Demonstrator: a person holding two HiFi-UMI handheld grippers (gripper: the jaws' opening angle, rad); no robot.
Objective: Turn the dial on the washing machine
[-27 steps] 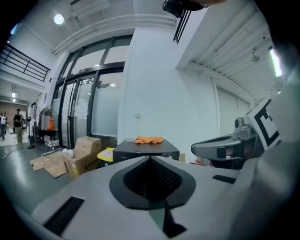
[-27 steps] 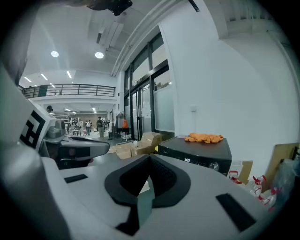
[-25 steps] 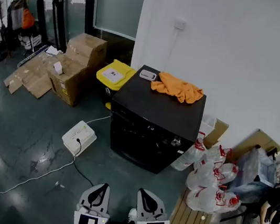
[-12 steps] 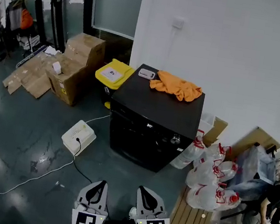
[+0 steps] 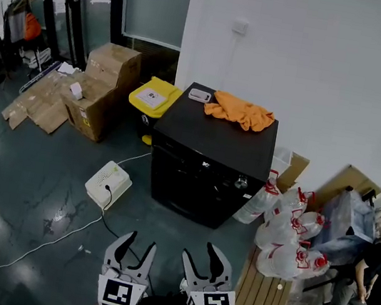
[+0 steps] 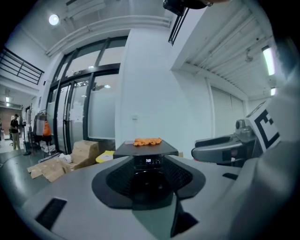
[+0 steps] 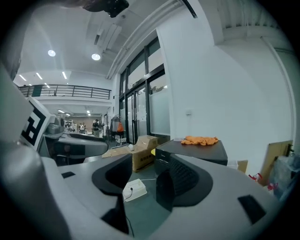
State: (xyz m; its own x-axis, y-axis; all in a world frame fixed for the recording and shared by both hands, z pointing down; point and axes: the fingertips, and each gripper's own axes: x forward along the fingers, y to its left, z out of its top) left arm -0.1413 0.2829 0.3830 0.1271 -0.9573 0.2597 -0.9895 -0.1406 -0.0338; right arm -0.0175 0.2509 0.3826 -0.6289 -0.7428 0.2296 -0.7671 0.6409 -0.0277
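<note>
The black washing machine (image 5: 214,141) stands against the white wall, with its small silver dial (image 5: 241,183) on the right of the front panel. An orange cloth (image 5: 241,111) lies on its top. Both grippers hover low near me, well short of the machine. The jaws of my left gripper (image 5: 141,243) have just been opening and stand open with nothing between them; the left gripper view frames the machine (image 6: 147,149) between its pads. My right gripper (image 5: 200,252) has likewise just been opening and is open and empty; the machine (image 7: 199,151) is to the right in its view.
Cardboard boxes (image 5: 103,90) and a yellow bin (image 5: 154,97) stand left of the machine. A white socket box (image 5: 108,183) with a cable lies on the floor in front. Bags of bottles (image 5: 285,233), a wooden pallet (image 5: 259,304) and a seated person (image 5: 376,277) are at the right.
Both grippers' jaws were shut in the earlier frames and now stand spread apart. The grippers have stayed in place at the bottom of the head view.
</note>
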